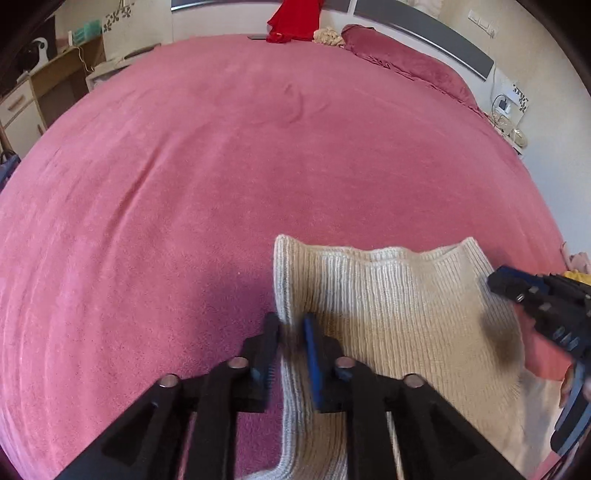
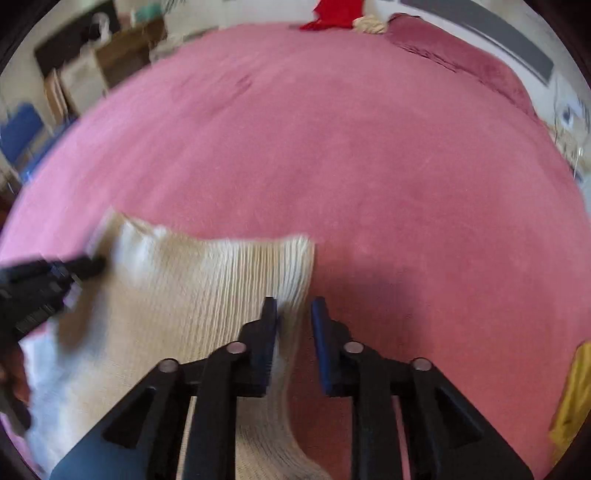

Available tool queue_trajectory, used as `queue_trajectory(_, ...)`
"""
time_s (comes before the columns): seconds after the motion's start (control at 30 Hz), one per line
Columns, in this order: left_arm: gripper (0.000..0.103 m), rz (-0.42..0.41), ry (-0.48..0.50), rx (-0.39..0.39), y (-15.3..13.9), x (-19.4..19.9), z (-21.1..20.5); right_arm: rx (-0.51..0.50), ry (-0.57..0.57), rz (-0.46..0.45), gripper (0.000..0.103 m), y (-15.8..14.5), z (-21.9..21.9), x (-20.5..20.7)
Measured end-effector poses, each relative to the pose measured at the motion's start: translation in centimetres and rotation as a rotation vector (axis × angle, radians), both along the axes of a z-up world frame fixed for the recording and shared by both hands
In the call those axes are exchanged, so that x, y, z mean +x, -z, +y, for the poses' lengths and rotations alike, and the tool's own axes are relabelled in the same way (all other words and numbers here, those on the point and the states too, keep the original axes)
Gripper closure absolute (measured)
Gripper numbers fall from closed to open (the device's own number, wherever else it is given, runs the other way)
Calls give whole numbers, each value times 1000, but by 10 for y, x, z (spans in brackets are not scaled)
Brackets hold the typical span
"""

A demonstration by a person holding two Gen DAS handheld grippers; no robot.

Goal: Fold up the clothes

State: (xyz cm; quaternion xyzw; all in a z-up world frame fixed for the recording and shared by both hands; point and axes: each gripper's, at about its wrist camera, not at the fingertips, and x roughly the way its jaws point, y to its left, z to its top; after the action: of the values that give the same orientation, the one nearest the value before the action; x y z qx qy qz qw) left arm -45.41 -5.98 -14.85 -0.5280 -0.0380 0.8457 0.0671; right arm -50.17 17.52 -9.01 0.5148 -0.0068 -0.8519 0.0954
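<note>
A cream ribbed knit sweater (image 1: 388, 295) lies folded on the pink bed cover (image 1: 258, 166), near its front edge. My left gripper (image 1: 290, 323) straddles the sweater's left edge, with the knit between its slightly parted fingers and no clear pinch. My right gripper (image 2: 293, 306) straddles the sweater's (image 2: 184, 295) right edge. Its jaws stand apart and a strip of pink cover shows beside the right finger. Each gripper also appears in the other's view: the right gripper (image 1: 496, 284) at the far right and the left gripper (image 2: 96, 264) at the left, blurred.
A red garment (image 1: 291, 22), a beige bundle (image 1: 328, 37) and a dark pink pillow (image 1: 406, 62) lie at the head of the bed. A yellow cloth (image 2: 572, 398) sits at the right edge. A desk (image 1: 44, 85) stands to the left and a nightstand (image 1: 513, 107) to the right.
</note>
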Motion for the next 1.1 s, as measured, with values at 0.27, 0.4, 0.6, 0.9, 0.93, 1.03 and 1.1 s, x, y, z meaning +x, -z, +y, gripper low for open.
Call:
queue_trajectory(0.27,76,67,-96,170,-45,64,-64,-435,1,-82,54,-54,97,90)
queue_trajectory(0.4,76,92,-83,252,-65,136,-91,-424,45,-211,54,-28,132,159)
queue_trajectory(0.6,76,-2,-115,135,-55,239,-123,-275,356,-230,63,20,208,200)
queue_trajectory(0.9,76,-15,-296,208,-61,372,-191,-437,449,-183,51,-11,218,266)
queue_trajectory(0.93,76,-27,-281,189,-58,378,-185,-410,472,-218,51,-1,218,270)
queue_trajectory(1.03,76,-60,-258,161,-48,395,-171,-380,560,-249,53,15,225,283)
queue_trajectory(1.1,76,-61,-260,175,-48,397,-169,-427,584,-183,53,-4,221,297)
